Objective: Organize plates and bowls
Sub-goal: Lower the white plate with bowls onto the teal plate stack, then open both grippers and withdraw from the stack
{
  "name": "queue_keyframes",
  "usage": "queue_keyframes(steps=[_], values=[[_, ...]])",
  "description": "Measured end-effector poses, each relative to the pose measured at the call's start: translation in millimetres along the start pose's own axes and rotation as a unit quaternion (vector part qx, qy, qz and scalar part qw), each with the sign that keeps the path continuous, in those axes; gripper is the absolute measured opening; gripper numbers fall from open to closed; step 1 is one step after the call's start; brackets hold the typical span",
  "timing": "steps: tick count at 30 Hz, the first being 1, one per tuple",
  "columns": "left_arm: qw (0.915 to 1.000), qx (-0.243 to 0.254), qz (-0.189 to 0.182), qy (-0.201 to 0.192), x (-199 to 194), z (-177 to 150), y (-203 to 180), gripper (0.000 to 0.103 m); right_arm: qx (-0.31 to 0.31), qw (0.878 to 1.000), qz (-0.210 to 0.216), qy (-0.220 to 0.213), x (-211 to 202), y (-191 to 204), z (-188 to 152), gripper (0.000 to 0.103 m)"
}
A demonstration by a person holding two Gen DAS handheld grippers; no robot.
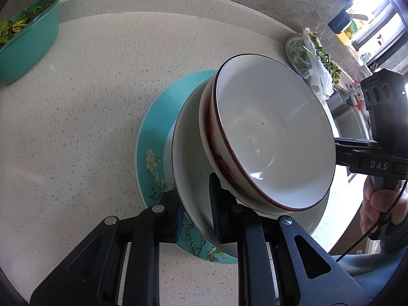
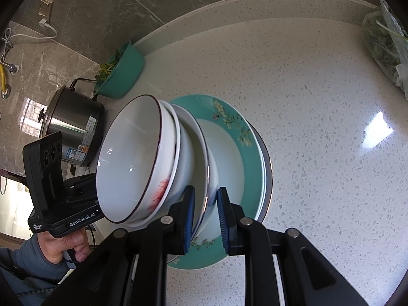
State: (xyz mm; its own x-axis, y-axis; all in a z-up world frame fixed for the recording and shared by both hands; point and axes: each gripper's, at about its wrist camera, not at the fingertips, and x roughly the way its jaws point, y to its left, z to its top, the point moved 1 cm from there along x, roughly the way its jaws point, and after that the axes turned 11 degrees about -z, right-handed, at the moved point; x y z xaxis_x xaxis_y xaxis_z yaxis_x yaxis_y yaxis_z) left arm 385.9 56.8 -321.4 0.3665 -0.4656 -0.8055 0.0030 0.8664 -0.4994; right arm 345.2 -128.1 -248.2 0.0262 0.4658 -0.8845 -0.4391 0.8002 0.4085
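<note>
A stack of white bowls rests over a teal floral plate (image 1: 150,158) on the speckled counter. The top bowl (image 1: 275,137) has a dark red rim and sits nested in a larger white bowl (image 1: 193,168). My left gripper (image 1: 196,211) is shut on the larger bowl's rim, one pad inside and one outside. My right gripper (image 2: 206,211) is shut on the same bowl's rim (image 2: 204,158) from the opposite side. The teal plate (image 2: 252,153) and the top bowl (image 2: 132,160) also show in the right wrist view. The stack looks tilted in both views.
A teal basin of greens (image 1: 25,51) stands at the back left, also in the right wrist view (image 2: 122,76). A bag of greens (image 1: 311,61) lies at the back right. A steel pot (image 2: 74,132) stands by the wall.
</note>
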Motion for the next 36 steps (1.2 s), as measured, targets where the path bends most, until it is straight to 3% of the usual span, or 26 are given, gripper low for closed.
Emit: queue_keyframes(steps=[25, 29, 30, 33, 36], values=[[0.9996, 0.000, 0.010, -0.026, -6.7, -11.8, 4.6, 0.018, 0.013, 1.000, 0.004, -0.027, -5.3, -4.3, -13.0, 0.023], [0.9993, 0.004, 0.004, -0.036, -20.2, -17.5, 0.5, 0.019, 0.023, 0.999, -0.009, -0.047, -23.4, -6.6, -19.2, 0.036], [0.9992, 0.005, 0.003, -0.039, -24.0, -18.5, -1.0, 0.021, 0.027, 0.998, -0.010, -0.050, -27.1, -7.3, -21.5, 0.044], [0.9985, 0.016, 0.016, -0.050, -39.9, -22.2, -6.2, 0.034, 0.043, 0.996, -0.016, -0.071, -44.9, -10.3, -31.9, 0.075], [0.9975, 0.023, 0.011, -0.066, -57.4, -25.6, -8.8, 0.071, 0.049, 0.995, -0.033, -0.078, -55.1, -9.8, -39.4, 0.079]])
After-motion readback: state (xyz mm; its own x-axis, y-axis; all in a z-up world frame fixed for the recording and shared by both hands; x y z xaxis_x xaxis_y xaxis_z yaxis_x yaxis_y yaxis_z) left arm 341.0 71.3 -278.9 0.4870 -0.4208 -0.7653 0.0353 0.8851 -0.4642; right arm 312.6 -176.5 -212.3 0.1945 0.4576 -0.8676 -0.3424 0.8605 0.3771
